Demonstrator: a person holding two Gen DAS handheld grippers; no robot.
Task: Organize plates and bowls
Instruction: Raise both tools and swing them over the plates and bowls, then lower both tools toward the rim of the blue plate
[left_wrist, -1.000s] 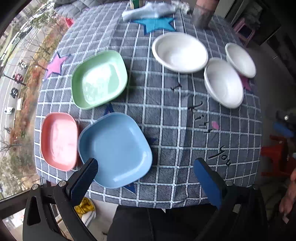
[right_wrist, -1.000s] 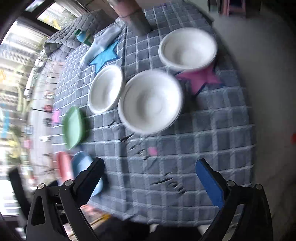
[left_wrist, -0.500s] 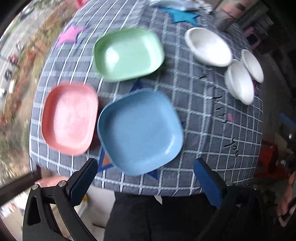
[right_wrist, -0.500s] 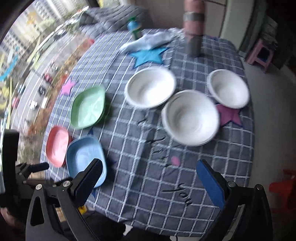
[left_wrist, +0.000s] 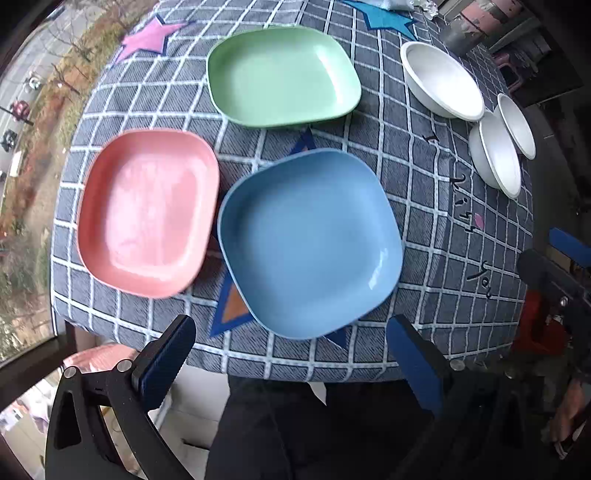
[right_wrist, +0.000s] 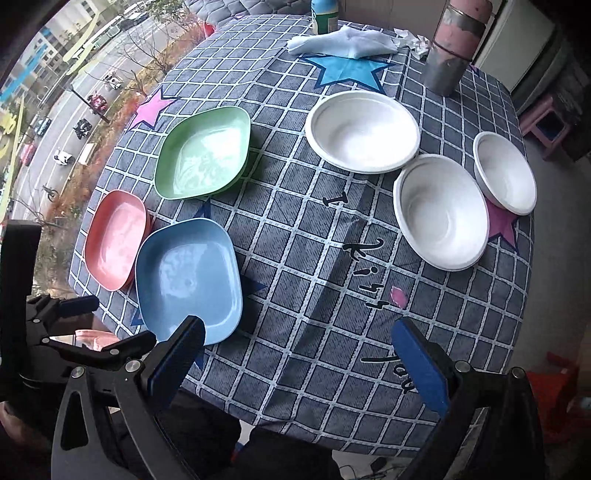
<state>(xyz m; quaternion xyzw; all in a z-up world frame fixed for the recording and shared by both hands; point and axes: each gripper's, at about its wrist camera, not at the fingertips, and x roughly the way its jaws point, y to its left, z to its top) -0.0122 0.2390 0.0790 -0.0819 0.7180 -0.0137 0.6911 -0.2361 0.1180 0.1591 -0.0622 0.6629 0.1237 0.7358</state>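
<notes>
Three square plates lie on the checked tablecloth (left_wrist: 424, 206): a blue plate (left_wrist: 308, 242) nearest, a pink plate (left_wrist: 147, 210) to its left, a green plate (left_wrist: 282, 75) behind. Three white bowls (right_wrist: 364, 136) (right_wrist: 441, 210) (right_wrist: 504, 171) stand apart at the right. My left gripper (left_wrist: 291, 362) is open and empty, just off the table's near edge in front of the blue plate. My right gripper (right_wrist: 299, 362) is open and empty above the near edge; the blue plate (right_wrist: 188, 278) is by its left finger.
At the table's far side stand a pink and grey cylinder (right_wrist: 452, 44), a crumpled cloth (right_wrist: 343, 42) and a bottle (right_wrist: 325, 14). A window with a street view is on the left. A pink stool (right_wrist: 546, 123) stands beyond the table at the right.
My left gripper has moved closer to the plates, which now fill its view. My right gripper has pulled back and swung left, so the whole table shows.
</notes>
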